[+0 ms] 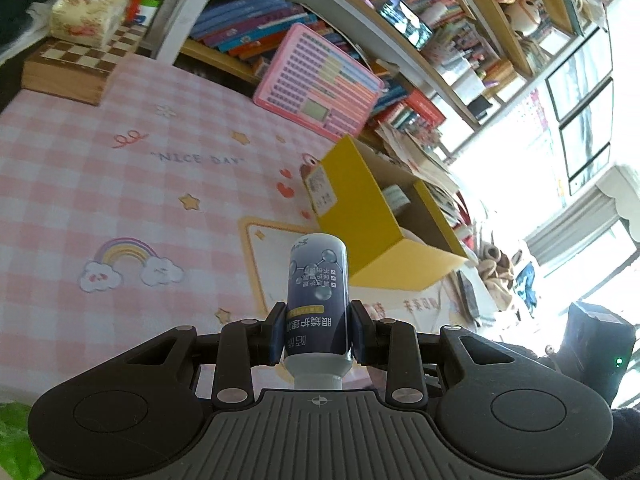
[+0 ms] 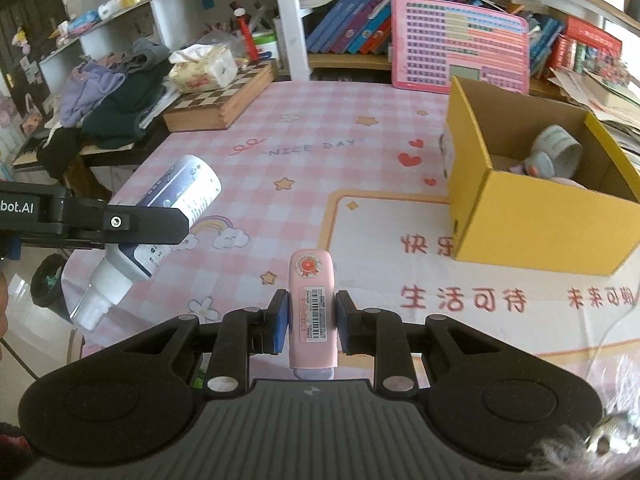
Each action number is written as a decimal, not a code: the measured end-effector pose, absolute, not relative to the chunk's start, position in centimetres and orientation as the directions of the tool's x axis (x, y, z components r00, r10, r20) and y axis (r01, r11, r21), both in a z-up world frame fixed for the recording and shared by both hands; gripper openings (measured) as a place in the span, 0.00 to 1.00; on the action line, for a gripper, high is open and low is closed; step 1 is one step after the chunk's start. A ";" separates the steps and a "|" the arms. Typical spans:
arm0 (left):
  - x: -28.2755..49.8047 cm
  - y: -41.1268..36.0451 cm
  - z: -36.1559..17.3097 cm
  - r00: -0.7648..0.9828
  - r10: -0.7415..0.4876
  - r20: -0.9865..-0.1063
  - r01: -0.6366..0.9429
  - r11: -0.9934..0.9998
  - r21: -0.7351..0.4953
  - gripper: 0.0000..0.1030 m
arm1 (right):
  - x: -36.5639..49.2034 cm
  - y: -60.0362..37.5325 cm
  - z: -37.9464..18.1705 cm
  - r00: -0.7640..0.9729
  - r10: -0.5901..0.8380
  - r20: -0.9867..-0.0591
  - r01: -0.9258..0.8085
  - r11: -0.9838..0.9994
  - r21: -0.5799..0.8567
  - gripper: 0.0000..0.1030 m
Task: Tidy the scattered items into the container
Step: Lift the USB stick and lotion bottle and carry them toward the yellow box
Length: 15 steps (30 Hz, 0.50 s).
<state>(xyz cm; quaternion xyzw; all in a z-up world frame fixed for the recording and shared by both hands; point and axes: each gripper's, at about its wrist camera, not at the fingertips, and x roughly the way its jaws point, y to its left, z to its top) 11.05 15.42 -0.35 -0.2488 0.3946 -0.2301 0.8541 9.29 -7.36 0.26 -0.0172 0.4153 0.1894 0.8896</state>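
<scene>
My left gripper [image 1: 317,330] is shut on a dark blue bottle [image 1: 318,288] with a white cap end, held above the pink checked tablecloth. The bottle also shows in the right wrist view [image 2: 176,200], at the left, gripped by the left gripper's black finger [image 2: 132,220]. My right gripper [image 2: 311,322] is shut on a pink oblong case [image 2: 312,308] with a barcode sticker, above the cloth. The open yellow cardboard box [image 2: 532,224] stands on the table to the right, and it also shows in the left wrist view [image 1: 360,204], ahead and right. Inside it lie a roll of tape [image 2: 558,148] and small items.
A pink keyboard-like toy board [image 2: 460,56] leans on the bookshelf behind the box. A wooden chessboard box [image 2: 224,100] with a tissue pack [image 2: 200,68] sits at the table's far left corner. Clothes [image 2: 112,96] are piled beyond the left edge.
</scene>
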 end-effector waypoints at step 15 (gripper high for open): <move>10.7 11.5 -0.6 0.507 -0.656 -0.559 0.278 0.738 -0.614 0.30 | 7.7 -11.8 0.2 0.614 0.247 -0.749 -0.228 0.965 0.131 0.22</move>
